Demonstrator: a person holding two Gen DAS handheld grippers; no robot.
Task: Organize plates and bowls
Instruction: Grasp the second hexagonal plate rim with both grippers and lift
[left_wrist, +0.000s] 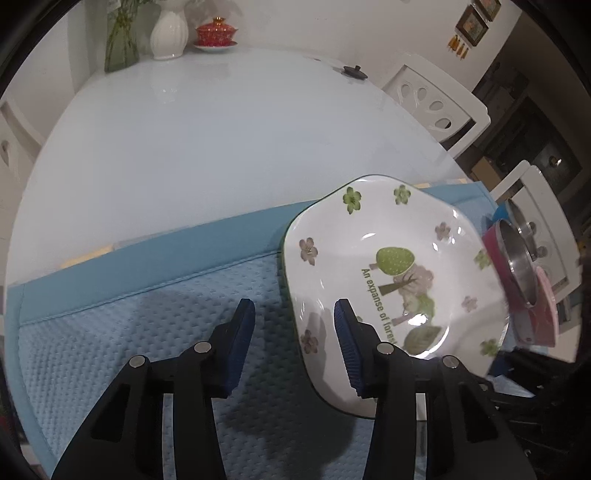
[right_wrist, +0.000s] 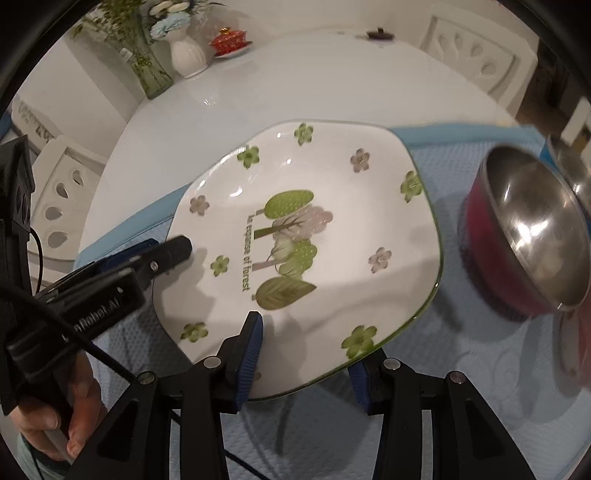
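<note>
A red bowl with a steel lining (right_wrist: 524, 229) tips just to the right of the white plate printed with green trees and flowers (right_wrist: 306, 236), and at the far end of the pale round table (left_wrist: 207, 129) stand a white vase (left_wrist: 169, 33) and a red lidded cup (left_wrist: 216, 33). The plate sits over the blue mat (left_wrist: 122, 332), its edges between both claws: the left gripper (left_wrist: 293, 345) straddles the left rim and the right gripper (right_wrist: 308, 350) the near rim, each half closed. Whether the pads press I cannot tell. Only the right wrist view shows the left tool and the hand (right_wrist: 51, 417) holding it.
</note>
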